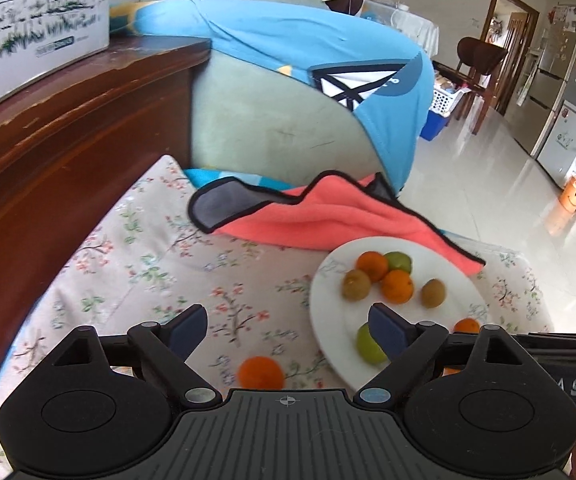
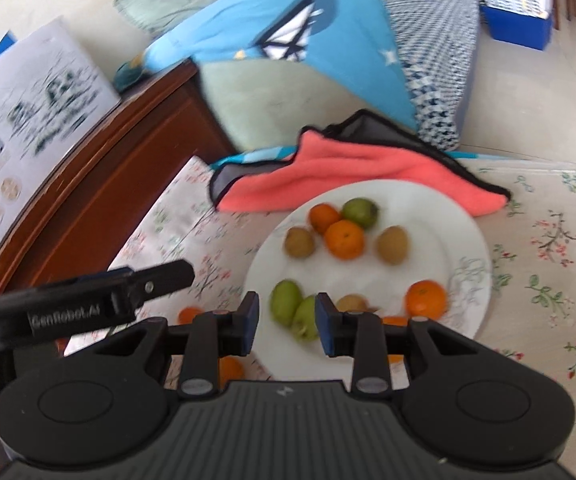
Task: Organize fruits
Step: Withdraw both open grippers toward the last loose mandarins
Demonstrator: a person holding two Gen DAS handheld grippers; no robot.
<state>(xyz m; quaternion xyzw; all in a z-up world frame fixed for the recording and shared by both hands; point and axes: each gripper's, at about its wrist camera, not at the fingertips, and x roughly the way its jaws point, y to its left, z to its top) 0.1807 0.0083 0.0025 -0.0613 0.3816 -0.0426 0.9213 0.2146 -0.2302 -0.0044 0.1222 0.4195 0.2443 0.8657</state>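
- A white plate (image 2: 468,248) is seen on a floral cloth (image 1: 136,264), and most of the fruit is already gathered on it: oranges, brown kiwis and green fruits.
- One stray orange (image 1: 261,372) is left off the plate, on the cloth just beside the plate's near left rim.
- The left gripper (image 1: 288,332) is held spread wide, with nothing between its pads; no fruit is touched by it.
- The stray orange is found low in the left wrist view, nearly centred between the two fingers but closer to the camera than the fingertips, so it is judged to lie beneath and behind the open jaws.
- The right gripper (image 2: 287,320) is held over the plate's near edge with its jaws narrowly parted; a green fruit (image 2: 306,320) is seen in the gap, yet whether it is pinched or merely lies on the plate below cannot be told.
- The left hand is judged the nearer to the stray orange; a pull back and downward would be needed before the jaws could be closed around it.
- Being round, the orange offers no long axis to be matched.
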